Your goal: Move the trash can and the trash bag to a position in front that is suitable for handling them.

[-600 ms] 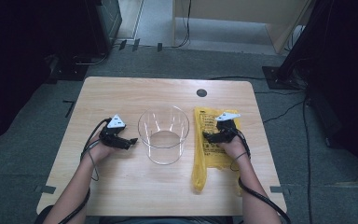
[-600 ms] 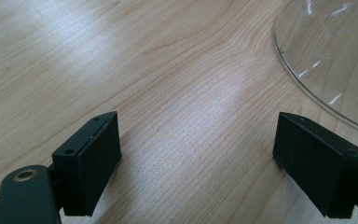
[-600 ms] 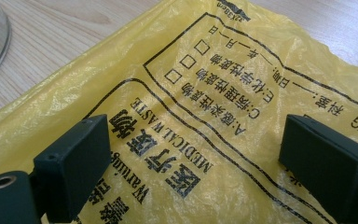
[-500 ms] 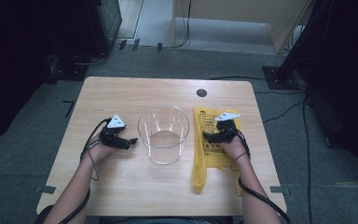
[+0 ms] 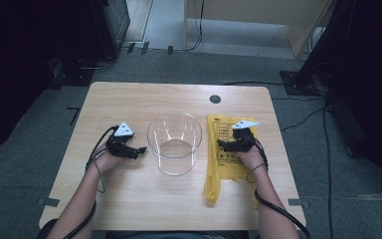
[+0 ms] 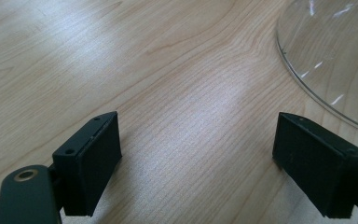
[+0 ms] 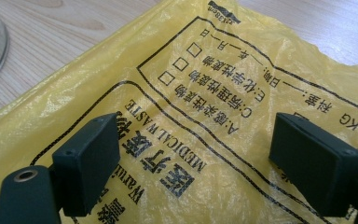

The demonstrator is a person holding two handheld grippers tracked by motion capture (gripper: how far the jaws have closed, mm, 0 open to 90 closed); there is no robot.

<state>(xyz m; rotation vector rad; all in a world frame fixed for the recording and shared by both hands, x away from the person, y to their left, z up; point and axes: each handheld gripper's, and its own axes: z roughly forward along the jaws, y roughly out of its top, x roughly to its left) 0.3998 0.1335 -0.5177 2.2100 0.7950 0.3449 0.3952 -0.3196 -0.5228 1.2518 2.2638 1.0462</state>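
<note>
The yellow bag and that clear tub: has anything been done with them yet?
Nothing looks done: the yellow bag lies flat, beside the empty clear tub. The right gripper is open over the bag; the left gripper is open over bare table. Gripping the bag probably comes next.

A light wooden tabletop [image 5: 129, 199] carries a clear round container [image 5: 174, 144] at its middle; the left tongs [image 5: 140, 149] rest just left of it, held in a hand [image 5: 107, 160]; the right tongs [image 5: 220, 144] sit over a flat yellow bag [image 5: 224, 172] printed with black text, right of the container; a dark round hole [image 5: 215, 99] marks the far edge.
</note>
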